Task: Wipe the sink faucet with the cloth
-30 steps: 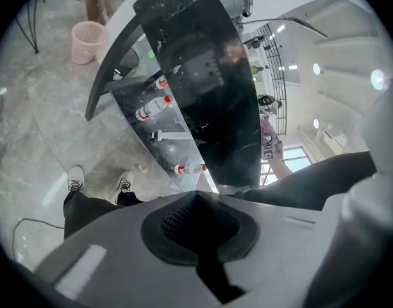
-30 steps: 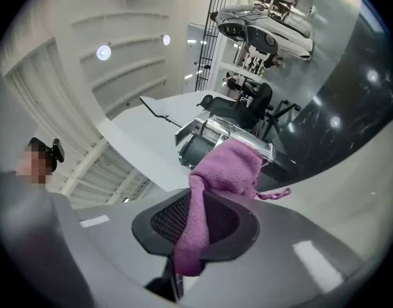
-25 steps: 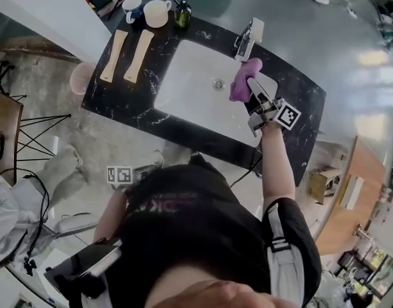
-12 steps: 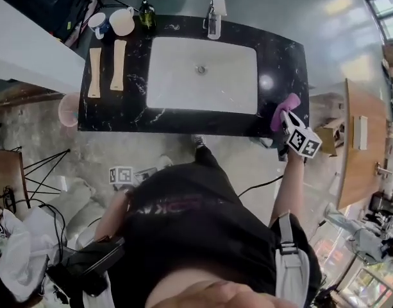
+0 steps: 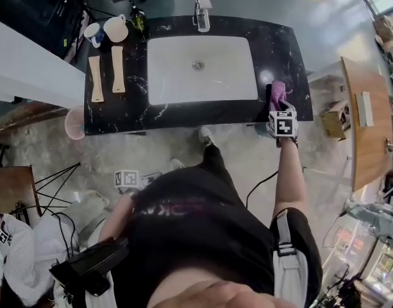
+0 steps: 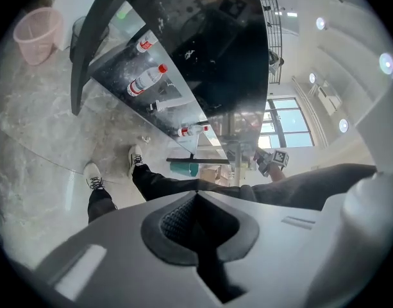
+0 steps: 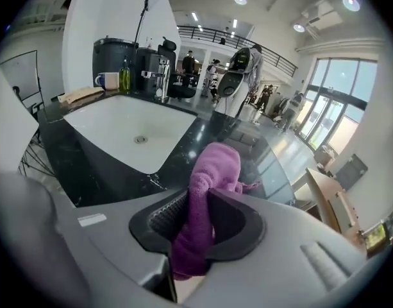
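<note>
the purple cloth [image 7: 215, 165] is pinched between the jaws of the right gripper [image 7: 199, 210], which are opening, and it is held at the right front corner of the black counter [image 5: 283, 43]. this is well apart from the faucet [image 5: 201, 11] at the far rim of the sink [image 5: 215, 82]. whether the cloth rests on the stone cannot be told. the left gripper [image 6: 196, 230] is clenched on nothing and is hung low beside the person's leg. the main risk is judged to lie in the release: so close to the front edge, the cloth could be let slip over it to the floor. a fold could also be snagged on the ribbed pad and dragged off when the gripper is drawn away.
</note>
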